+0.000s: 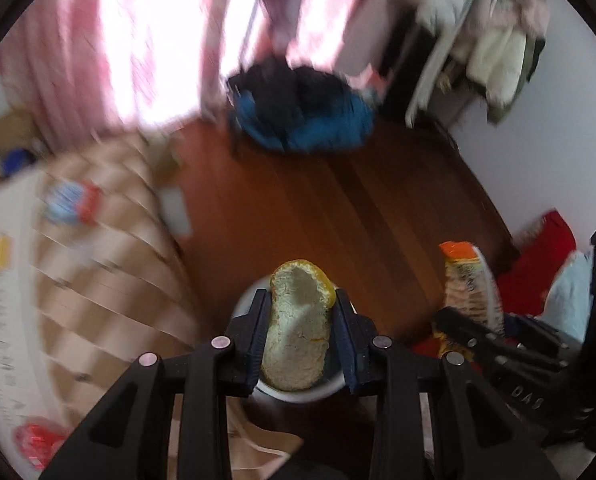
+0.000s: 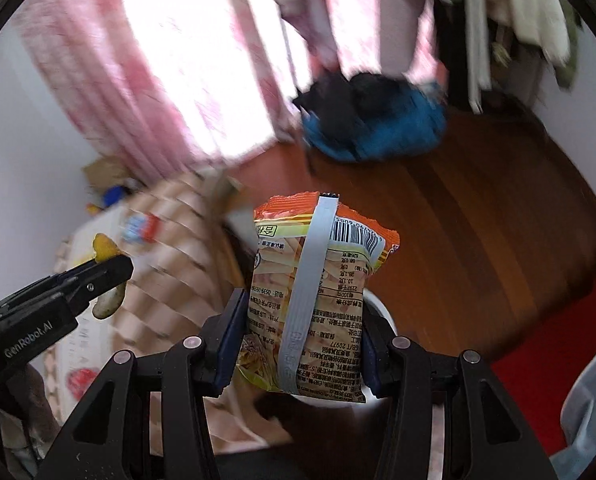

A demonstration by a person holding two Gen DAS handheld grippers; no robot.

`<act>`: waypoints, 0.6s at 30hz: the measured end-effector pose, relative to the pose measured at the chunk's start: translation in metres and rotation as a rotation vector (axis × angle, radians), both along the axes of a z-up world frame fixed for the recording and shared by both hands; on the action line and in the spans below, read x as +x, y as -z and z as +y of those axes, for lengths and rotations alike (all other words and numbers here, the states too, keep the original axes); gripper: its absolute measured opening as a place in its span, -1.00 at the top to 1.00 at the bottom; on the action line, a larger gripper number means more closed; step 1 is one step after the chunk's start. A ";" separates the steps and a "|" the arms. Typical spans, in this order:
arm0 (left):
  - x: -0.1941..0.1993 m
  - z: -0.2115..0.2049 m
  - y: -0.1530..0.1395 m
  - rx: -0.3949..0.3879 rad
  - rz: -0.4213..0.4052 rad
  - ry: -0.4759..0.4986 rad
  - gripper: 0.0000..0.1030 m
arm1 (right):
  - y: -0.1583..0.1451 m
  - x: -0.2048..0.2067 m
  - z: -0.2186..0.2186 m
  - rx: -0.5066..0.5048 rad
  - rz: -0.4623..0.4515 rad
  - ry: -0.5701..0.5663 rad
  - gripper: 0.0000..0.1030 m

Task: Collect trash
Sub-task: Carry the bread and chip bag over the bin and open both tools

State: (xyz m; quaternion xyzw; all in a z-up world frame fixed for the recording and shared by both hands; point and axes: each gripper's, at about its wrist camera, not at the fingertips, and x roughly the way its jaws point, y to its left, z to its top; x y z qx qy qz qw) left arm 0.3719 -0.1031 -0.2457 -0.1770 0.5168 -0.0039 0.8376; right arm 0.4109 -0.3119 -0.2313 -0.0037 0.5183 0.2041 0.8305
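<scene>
My left gripper is shut on a piece of orange peel, white pith facing the camera, held above a white bin on the wooden floor. It also shows in the right wrist view at the left, the peel hanging between its fingers. My right gripper is shut on an orange snack packet, held upright over the white bin. The packet also shows in the left wrist view at the right.
A bed with a checked brown cover lies at the left, with a blue-red packet and a red wrapper on it. A blue and black bag lies on the floor by pink curtains. Red cloth lies at the right.
</scene>
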 end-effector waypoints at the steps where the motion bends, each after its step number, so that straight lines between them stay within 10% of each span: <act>1: 0.008 -0.006 0.016 -0.016 0.038 0.011 0.46 | 0.012 0.006 -0.008 -0.004 0.024 0.010 0.01; 7: 0.048 -0.023 0.115 -0.155 0.284 0.067 0.45 | 0.126 0.025 -0.042 -0.040 0.227 0.069 0.01; 13: 0.071 -0.034 0.166 -0.108 0.407 0.093 0.36 | 0.214 0.036 -0.056 -0.035 0.354 0.111 0.00; 15: 0.069 -0.032 0.172 -0.088 0.428 0.090 -0.28 | 0.236 0.043 -0.057 -0.034 0.377 0.120 0.00; 18: 0.062 -0.028 0.170 -0.038 0.416 0.063 -0.65 | 0.268 0.052 -0.056 -0.022 0.430 0.136 -0.08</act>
